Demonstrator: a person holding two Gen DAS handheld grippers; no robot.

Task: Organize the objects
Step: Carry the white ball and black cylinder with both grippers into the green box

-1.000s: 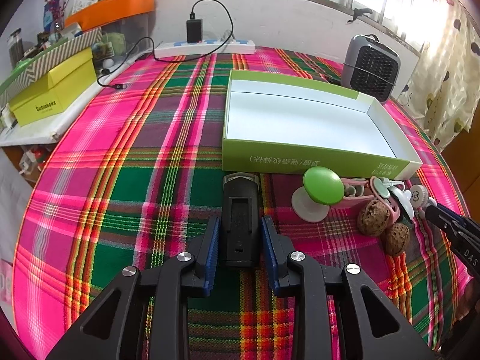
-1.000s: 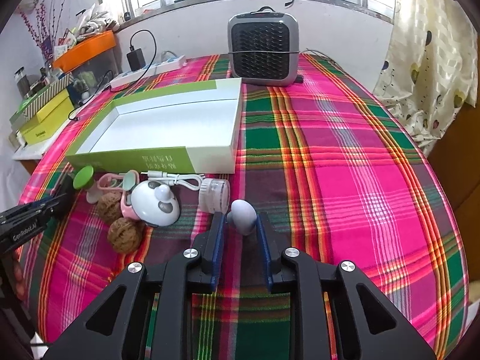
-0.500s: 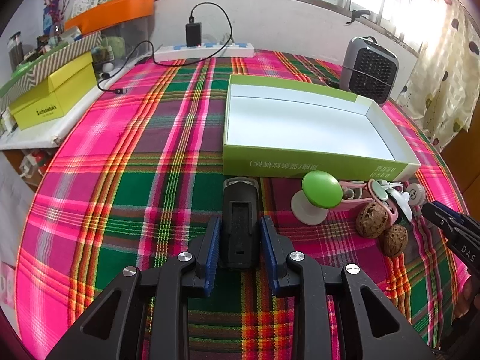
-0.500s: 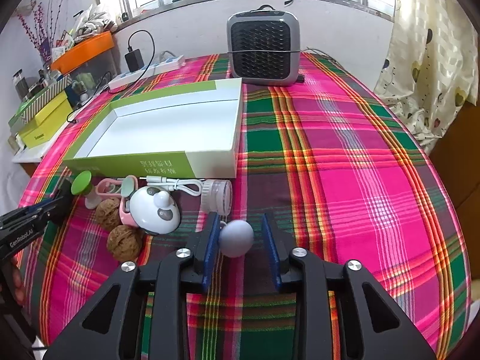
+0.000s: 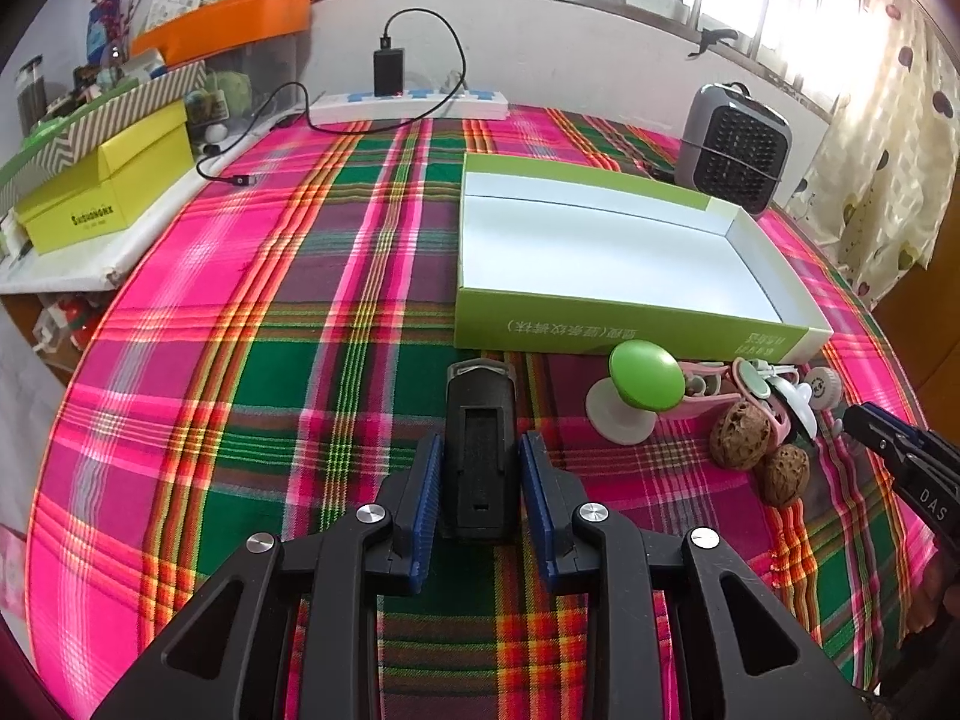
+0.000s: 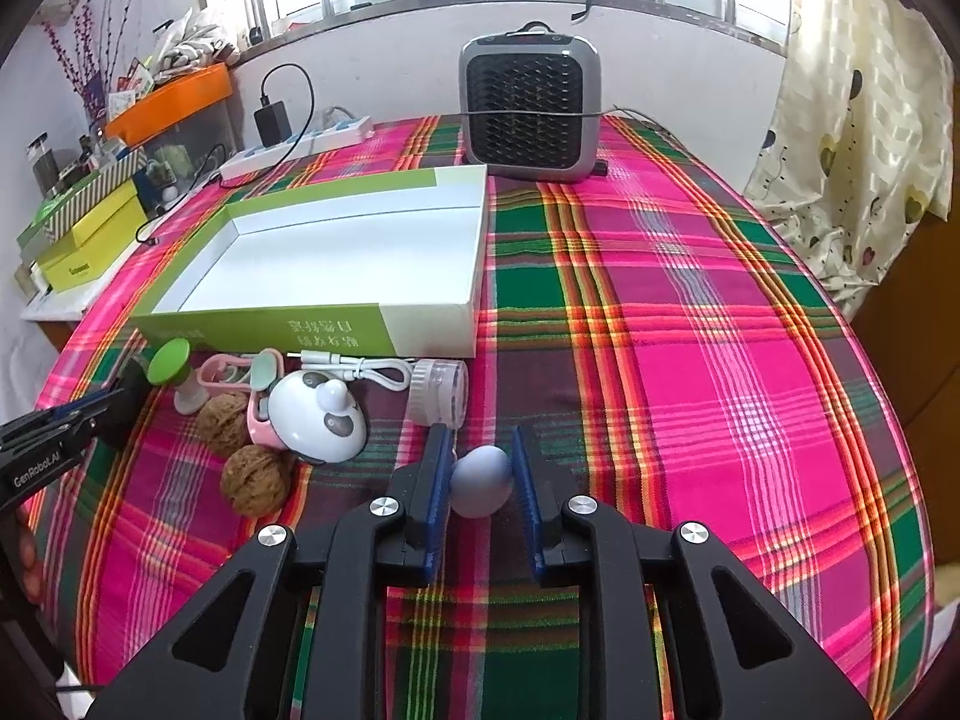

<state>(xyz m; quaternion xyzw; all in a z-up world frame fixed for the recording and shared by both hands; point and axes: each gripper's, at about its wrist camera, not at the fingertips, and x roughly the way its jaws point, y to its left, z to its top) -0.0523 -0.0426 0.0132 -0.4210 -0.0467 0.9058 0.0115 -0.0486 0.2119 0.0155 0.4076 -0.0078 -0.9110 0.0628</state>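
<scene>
My left gripper (image 5: 480, 444) is shut on a black oblong device (image 5: 480, 414) that lies on the plaid cloth, just in front of the empty green-and-white box (image 5: 600, 333). My right gripper (image 6: 480, 435) has a pale blue egg (image 6: 480, 480) between its blue pads; its jaws are closing and both pads touch the egg's sides. To the egg's left lie a clear jar (image 6: 438, 390), a white panda toy (image 6: 315, 417), a white cable (image 6: 354, 366), a pink clip (image 6: 231, 369), two walnuts (image 6: 255, 480) and a green-capped stand (image 6: 171, 363).
A grey heater (image 6: 531, 102) stands behind the box. A power strip (image 5: 408, 105) with a charger lies along the back wall. A yellow box (image 5: 108, 192) and an orange bin (image 5: 222, 18) sit on a side shelf to the left. A curtain (image 6: 858, 150) hangs at the right.
The right gripper's fingers have come around the egg, spread a little, then closed onto its sides. The left gripper and the black device have not moved.
</scene>
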